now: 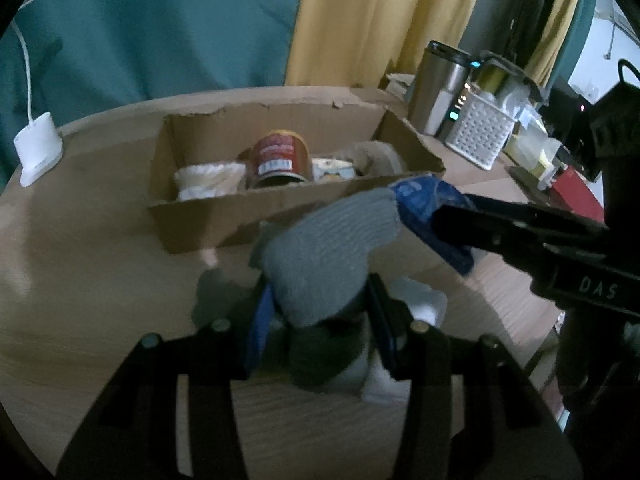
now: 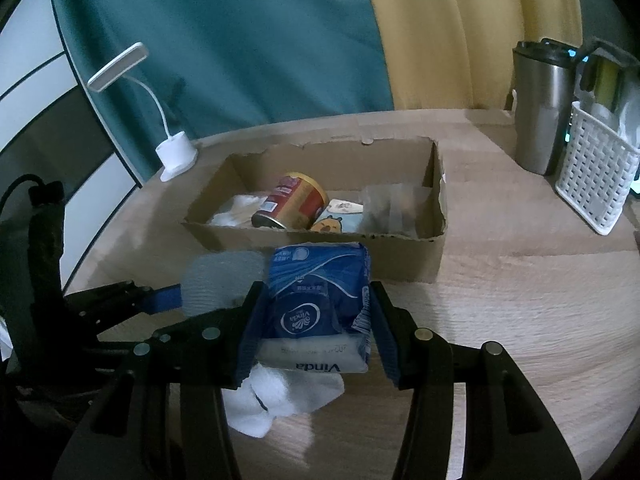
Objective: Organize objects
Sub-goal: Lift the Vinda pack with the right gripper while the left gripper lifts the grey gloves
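My left gripper (image 1: 318, 300) is shut on a grey knitted sock (image 1: 328, 248), held just above the wooden table in front of the cardboard box (image 1: 240, 204). Beside it, my right gripper (image 2: 316, 300) is shut on a blue tissue pack (image 2: 316, 288); this pack (image 1: 424, 208) also shows at the right of the left wrist view. A white sock (image 2: 280, 400) lies on the table under the pack. The open box (image 2: 320, 236) holds a red can (image 2: 294, 200) on its side, a white cloth, a cartoon-printed pack and a clear bag. The grey sock (image 2: 222, 280) shows to the left of the tissue pack.
A white desk lamp (image 2: 176, 156) stands behind the box on the left. A steel tumbler (image 2: 540, 108) and a white perforated basket (image 2: 596, 184) stand at the back right. Curtains hang behind the round table. Clutter and a red box (image 1: 576, 192) sit at the far right.
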